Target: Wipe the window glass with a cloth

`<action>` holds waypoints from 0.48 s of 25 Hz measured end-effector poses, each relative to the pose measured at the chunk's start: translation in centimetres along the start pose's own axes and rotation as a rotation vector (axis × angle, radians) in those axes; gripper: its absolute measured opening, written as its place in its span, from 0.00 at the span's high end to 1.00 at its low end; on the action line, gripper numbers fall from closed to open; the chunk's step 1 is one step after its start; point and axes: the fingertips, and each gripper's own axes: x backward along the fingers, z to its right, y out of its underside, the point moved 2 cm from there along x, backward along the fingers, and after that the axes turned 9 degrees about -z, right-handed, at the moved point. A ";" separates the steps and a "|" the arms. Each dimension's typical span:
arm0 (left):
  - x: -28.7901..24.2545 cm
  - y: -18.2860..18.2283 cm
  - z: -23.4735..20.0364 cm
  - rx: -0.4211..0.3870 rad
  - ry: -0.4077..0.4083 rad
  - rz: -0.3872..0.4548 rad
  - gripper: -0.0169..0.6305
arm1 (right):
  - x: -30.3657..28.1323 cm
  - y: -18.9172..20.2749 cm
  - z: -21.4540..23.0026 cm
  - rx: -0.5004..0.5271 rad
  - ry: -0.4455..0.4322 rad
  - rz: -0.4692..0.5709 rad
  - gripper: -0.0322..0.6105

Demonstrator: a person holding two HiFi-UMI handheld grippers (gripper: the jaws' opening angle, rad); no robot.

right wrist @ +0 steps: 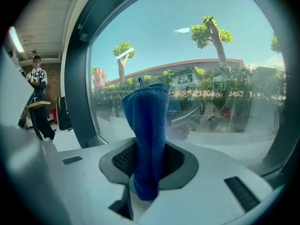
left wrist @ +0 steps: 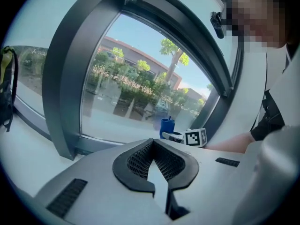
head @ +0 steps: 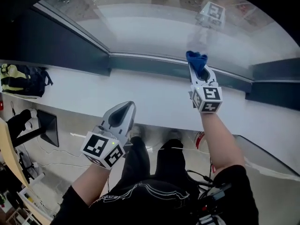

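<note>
Head view looks down at 2 tongs held over a long white ledge (head: pixel 140 100) under a big window. The right tongs (head: pixel 197 70) are clenched on a blue cloth (head: pixel 196 60). The cloth sticks up out of the tips and is right by the bottom of the window glass (head: pixel 140 27), next to the dark frame (head: pixel 70 48). I cannot tell if the cloth touches the glass. The left tongs (head: pixel 123 108) are lower and nearer the person, well apart from the glass. A backpack (head: pixel 21 78) lies far off to the left on the ledge.

In the right gripper view, the blue cloth (right wrist: pixel 147 125) stands tall, pinched between both sides of the right tongs (right wrist: pixel 147 165). Trees (right wrist: pixel 213 29) and a long building (right wrist: pixel 187 71) show through the glass (right wrist: pixel 154 36).

In the left gripper view, the left tongs (left wrist: pixel 153 146) are clenched at the tips with nothing in them. Far ahead, the blue cloth (left wrist: pixel 167 125) is by the glass (left wrist: pixel 131 83).
</note>
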 end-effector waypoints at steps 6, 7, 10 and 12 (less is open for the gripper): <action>-4.5 0.4 5.6 -0.029 0.023 -0.011 0.97 | 4.0 2.5 8.8 -0.040 0.077 0.007 0.81; -5.3 0.5 6.4 -0.032 0.028 -0.014 0.97 | 4.6 3.0 10.2 -0.043 0.090 0.008 0.81; -7.6 0.7 9.0 -0.046 0.050 -0.028 0.97 | 6.6 4.5 14.3 -0.061 0.131 0.003 0.81; -9.0 0.7 10.9 -0.058 0.064 -0.037 0.97 | 8.1 5.5 17.1 -0.080 0.157 -0.002 0.81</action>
